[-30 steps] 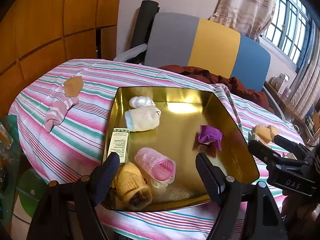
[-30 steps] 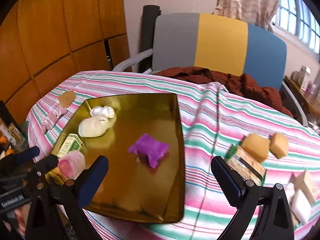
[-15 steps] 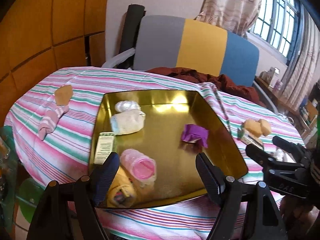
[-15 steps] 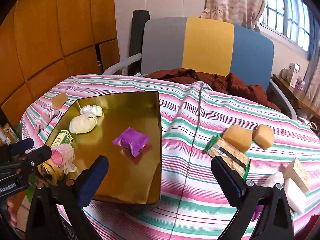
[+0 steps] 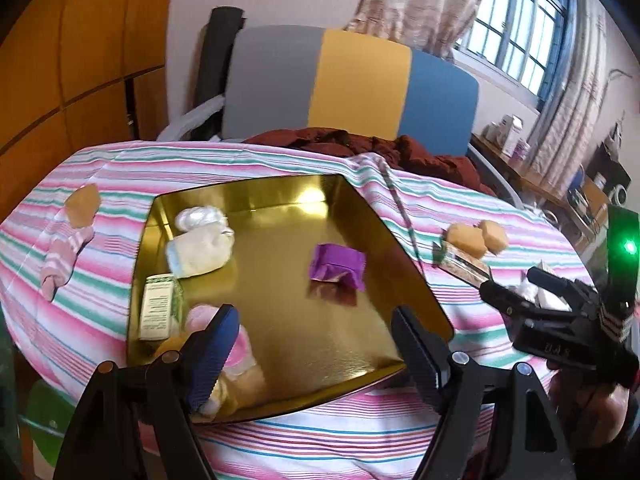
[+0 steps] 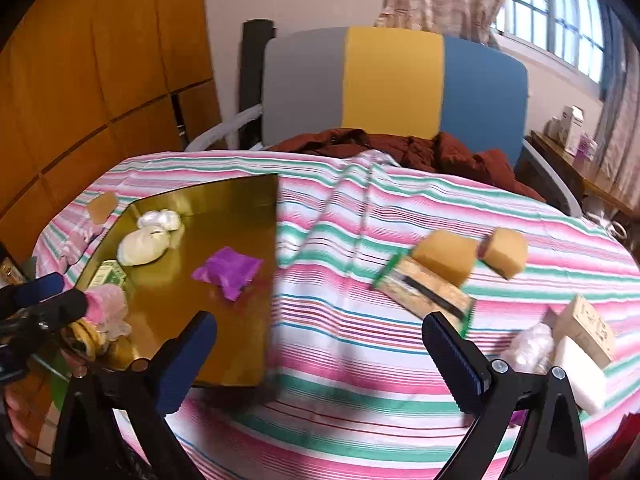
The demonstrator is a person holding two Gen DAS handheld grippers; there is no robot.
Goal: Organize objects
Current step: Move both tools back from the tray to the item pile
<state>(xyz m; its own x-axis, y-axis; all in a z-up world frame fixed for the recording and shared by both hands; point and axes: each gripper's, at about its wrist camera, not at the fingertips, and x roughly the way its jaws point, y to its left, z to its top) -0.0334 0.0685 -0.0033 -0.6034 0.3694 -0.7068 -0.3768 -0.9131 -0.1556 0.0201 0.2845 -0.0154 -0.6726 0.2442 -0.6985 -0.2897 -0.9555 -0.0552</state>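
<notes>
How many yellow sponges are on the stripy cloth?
2. Both lie side by side on the cloth to the right of the gold tray: the left sponge rests partly on a flat green-edged packet, the right sponge just beside it. Others may be hidden.

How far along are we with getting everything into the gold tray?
Done: purple packet, cream bundle and green box lie in the gold tray. In hand: nothing; left gripper and right gripper are open. Left: sponges and pink sock on the cloth.
</notes>
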